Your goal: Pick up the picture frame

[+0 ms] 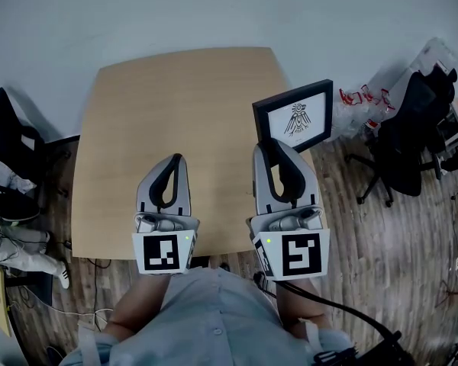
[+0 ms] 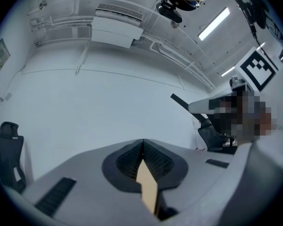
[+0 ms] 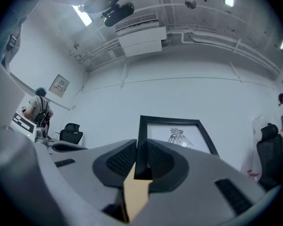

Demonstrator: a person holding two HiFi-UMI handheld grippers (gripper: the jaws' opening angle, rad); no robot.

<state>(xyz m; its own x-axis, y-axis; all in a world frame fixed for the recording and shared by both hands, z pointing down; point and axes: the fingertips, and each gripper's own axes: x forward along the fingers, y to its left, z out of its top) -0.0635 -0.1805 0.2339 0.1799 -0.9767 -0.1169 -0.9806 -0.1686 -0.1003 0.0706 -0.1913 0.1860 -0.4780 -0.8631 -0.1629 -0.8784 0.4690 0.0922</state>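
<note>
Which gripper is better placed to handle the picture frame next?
Right: the right gripper is clamped on the picture frame at its black side edge. The left gripper is shut on nothing, apart from the frame.

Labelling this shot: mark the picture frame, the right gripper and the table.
picture frame (image 1: 298, 119): head view, its printed sheet.
right gripper (image 1: 270, 149): head view, between its fingertips.
table (image 1: 183, 105): head view, bare top.

Black picture frame (image 1: 296, 119); tan table (image 1: 175, 105)

No legible txt or nos. anywhere; wall sign (image 3: 60, 84) too small, blurry.
</note>
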